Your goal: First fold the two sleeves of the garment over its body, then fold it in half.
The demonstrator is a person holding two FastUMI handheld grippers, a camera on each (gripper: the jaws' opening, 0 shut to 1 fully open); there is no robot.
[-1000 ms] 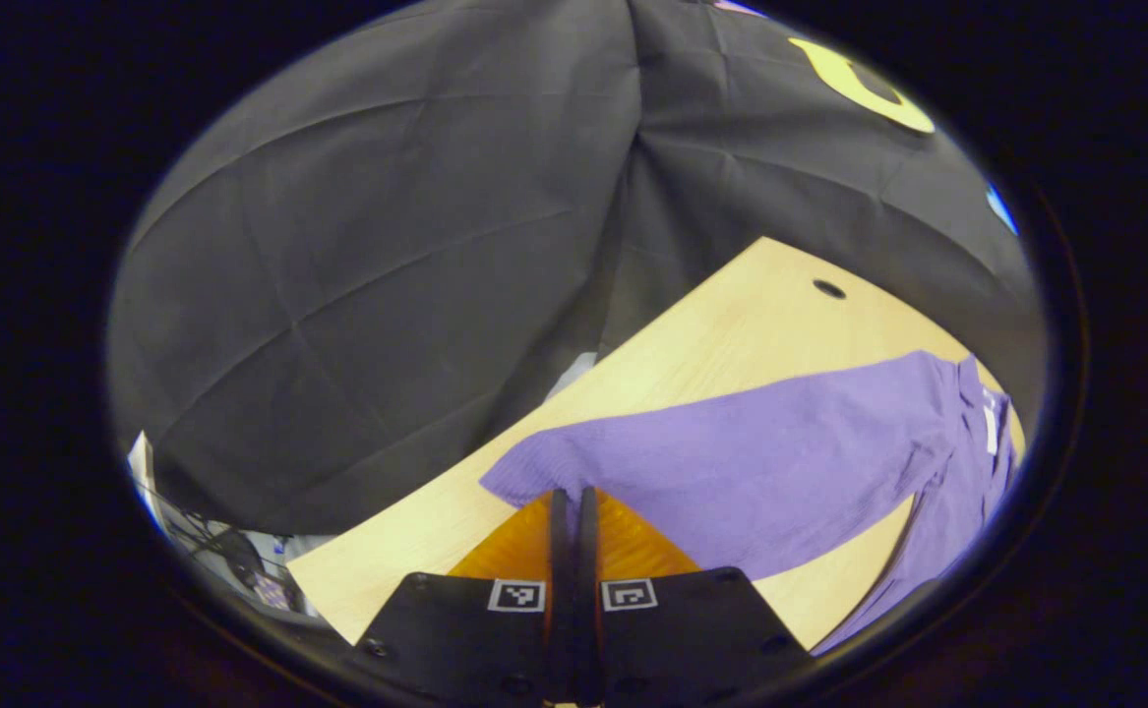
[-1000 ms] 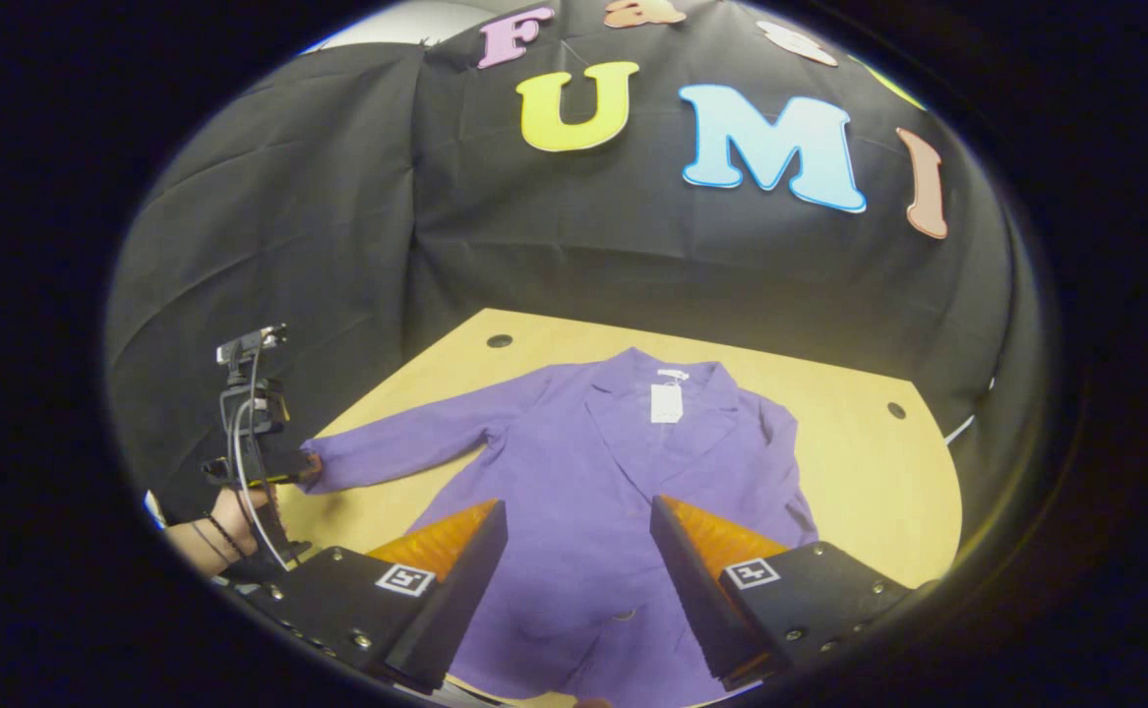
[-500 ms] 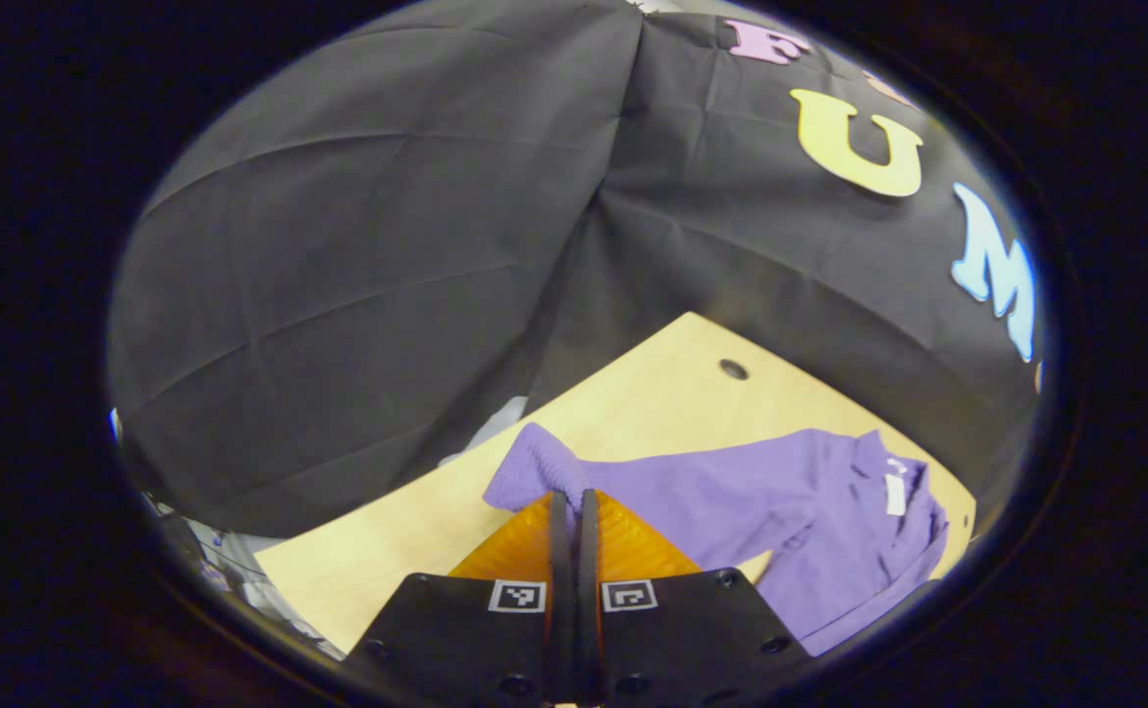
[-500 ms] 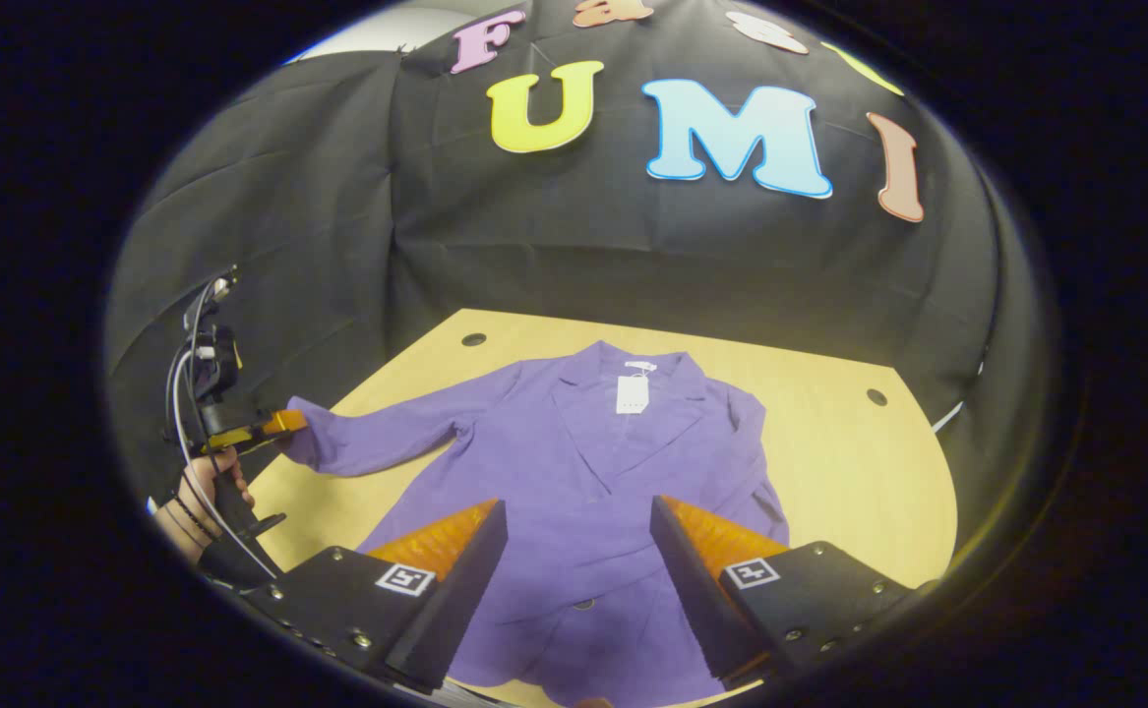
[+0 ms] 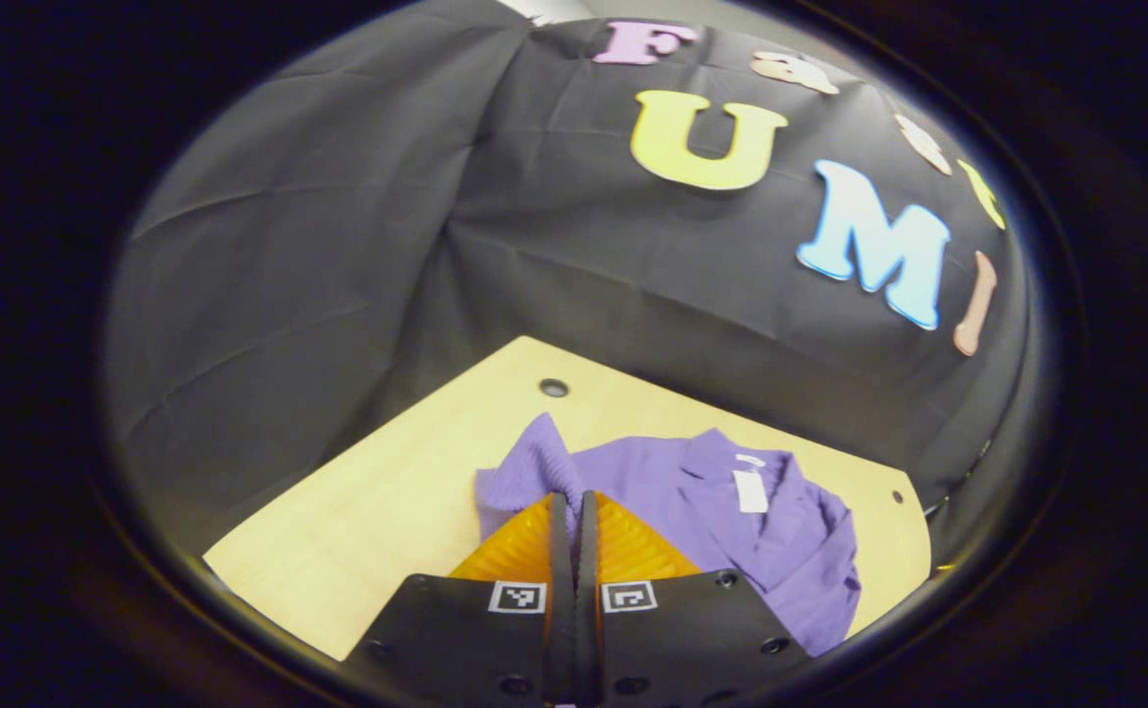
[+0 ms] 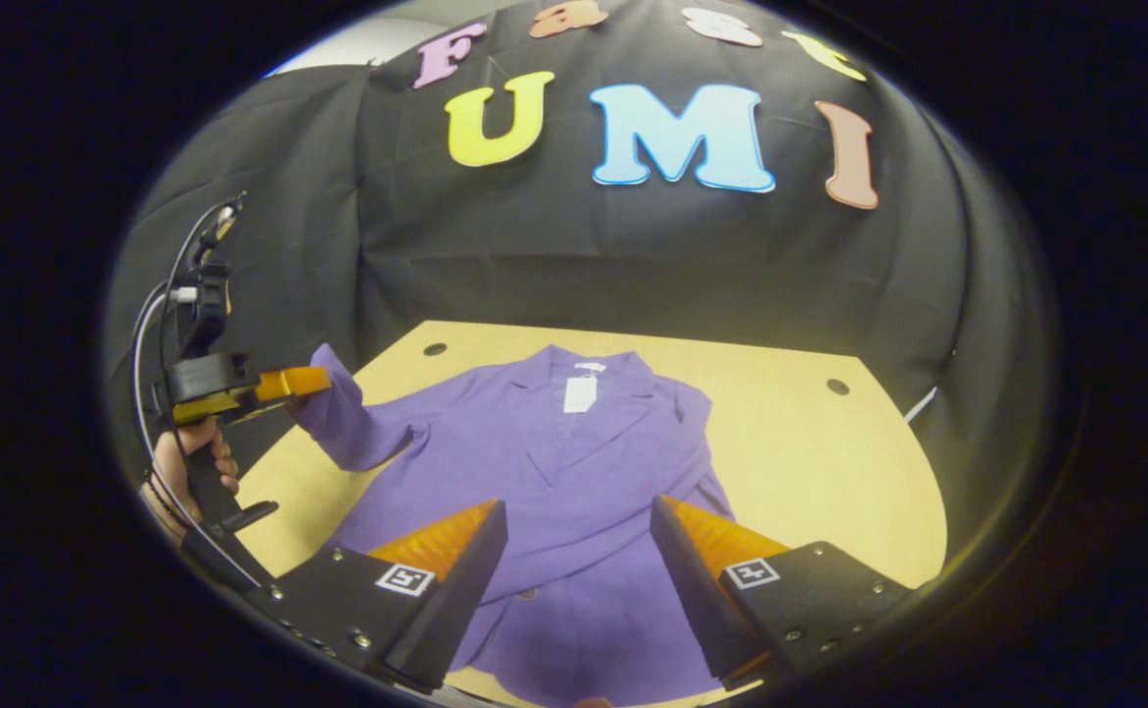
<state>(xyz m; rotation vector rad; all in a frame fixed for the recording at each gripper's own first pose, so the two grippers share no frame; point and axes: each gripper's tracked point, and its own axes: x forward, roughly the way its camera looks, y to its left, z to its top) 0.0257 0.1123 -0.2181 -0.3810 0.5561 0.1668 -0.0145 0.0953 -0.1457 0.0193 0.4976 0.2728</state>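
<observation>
Purple cloth, a blazer (image 6: 574, 492) with notched lapels, lies front up on the pale wooden bench (image 6: 810, 462), its collar toward the booth wall and a white tag (image 6: 580, 393) at the neck. The left tool (image 5: 574, 503) has its two fingers pressed together on the cuff of the left sleeve (image 5: 534, 467), which rises off the bench just ahead of its tips; in the right gripper view that same tool (image 6: 313, 379) sits high and off to the left, gripped from below by a hand (image 6: 190, 462), with the sleeve (image 6: 357, 433) draped from it down to the blazer's shoulder. The right tool (image 6: 578, 521) hovers above the lower front of the blazer with its fingers spread wide and holding nothing. The other sleeve (image 6: 701, 462) lies along the blazer's far side. Two small round holes (image 6: 837, 386) mark the bench's back corners.
</observation>
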